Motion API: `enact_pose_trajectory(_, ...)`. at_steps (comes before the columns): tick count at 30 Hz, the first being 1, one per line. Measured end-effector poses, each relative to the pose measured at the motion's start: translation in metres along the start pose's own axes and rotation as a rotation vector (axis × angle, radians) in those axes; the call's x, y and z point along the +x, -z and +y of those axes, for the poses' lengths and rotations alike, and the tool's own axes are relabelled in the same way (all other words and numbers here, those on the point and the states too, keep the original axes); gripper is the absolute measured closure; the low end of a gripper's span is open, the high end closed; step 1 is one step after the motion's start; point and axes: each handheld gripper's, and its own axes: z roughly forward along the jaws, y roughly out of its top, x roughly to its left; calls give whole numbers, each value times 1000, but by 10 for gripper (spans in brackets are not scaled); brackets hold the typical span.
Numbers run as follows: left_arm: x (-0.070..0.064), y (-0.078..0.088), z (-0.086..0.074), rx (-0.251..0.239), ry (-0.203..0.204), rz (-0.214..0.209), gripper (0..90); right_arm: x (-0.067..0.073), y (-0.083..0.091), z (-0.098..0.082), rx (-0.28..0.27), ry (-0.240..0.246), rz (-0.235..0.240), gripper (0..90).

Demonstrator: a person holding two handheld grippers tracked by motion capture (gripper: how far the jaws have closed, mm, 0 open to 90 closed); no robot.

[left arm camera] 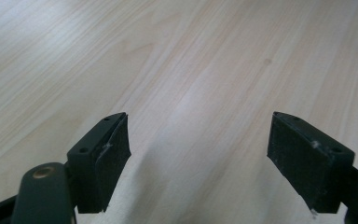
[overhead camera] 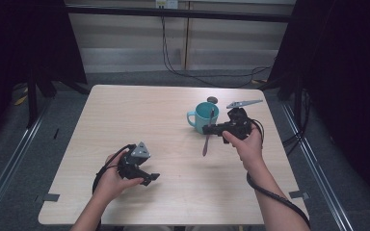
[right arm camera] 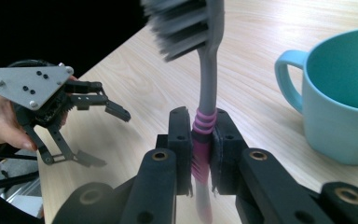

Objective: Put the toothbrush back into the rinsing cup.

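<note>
A grey toothbrush with a pink grip band stands upright between the jaws of my right gripper, which is shut on that band. Its bristle head is at the top. In the high view the toothbrush hangs beside a teal mug, with the right gripper just right of it. The mug stands upright on the table, empty as far as I can see. My left gripper is low over the near left of the table, open. Nothing lies between its pads, just bare wood.
A small dark round object lies just behind the mug. The left gripper and the hand holding it show at the table's edge in the right gripper view. Black curtains and floor rails flank the table; cables run across the floor behind it.
</note>
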Motion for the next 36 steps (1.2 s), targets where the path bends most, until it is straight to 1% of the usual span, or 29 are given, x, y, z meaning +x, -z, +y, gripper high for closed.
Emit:
enact_pose_trajectory(1,0,0,-1,-7,4,1,205,-1,1,1,3,-2,-4,807)
enact_pose_trajectory(2,0,0,-2,-15,21,-2,205,-2,1,2,1,-6,-6,807)
enact_pose_trajectory(5,0,-1,-4,0,-2,7,202,-5,3,5,-5,-20,-5,807)
enact_pose_trajectory(7,1,-1,-6,-4,-4,-2,203,-5,4,7,-8,-24,-5,807)
enact_pose_trajectory(8,1,-1,-7,-14,4,-4,203,-5,4,8,-7,-26,-6,806)
enact_pose_trajectory(10,3,-1,-9,-15,11,-4,202,-6,5,10,-8,-28,-9,806)
enact_pose_trajectory(12,6,-2,-13,-34,36,-11,199,-6,5,12,-9,-30,-11,806)
enact_pose_trajectory(14,9,-2,-17,-31,35,-12,195,-6,5,13,-5,-28,-15,806)
enact_pose_trajectory(15,9,-3,-19,-43,55,-20,195,-6,5,14,-4,-33,-14,806)
enact_pose_trajectory(18,10,-5,-25,-48,66,-20,195,-6,4,16,-1,-33,-21,806)
enact_pose_trajectory(19,10,-5,-26,-48,65,-14,195,-6,3,17,2,-30,-21,806)
enact_pose_trajectory(22,11,-5,-30,-52,63,-22,195,-6,3,20,1,-28,-20,806)
enact_pose_trajectory(25,12,-6,-33,-52,70,-24,195,-5,3,24,2,-25,-22,806)
enact_pose_trajectory(29,11,-6,-35,-55,57,-22,192,-4,4,30,-2,-23,-25,806)
enact_pose_trajectory(30,11,-7,-35,-61,61,-22,190,-4,5,31,-5,-21,-23,806)
enact_pose_trajectory(31,11,-7,-36,-55,65,-21,190,-4,6,33,-6,-23,-19,806)
enact_pose_trajectory(32,11,-7,-36,-59,67,-22,185,-4,6,34,-6,-21,-23,806)
enact_pose_trajectory(36,10,-7,-38,-67,64,-18,173,-5,9,39,-10,-20,-24,806)
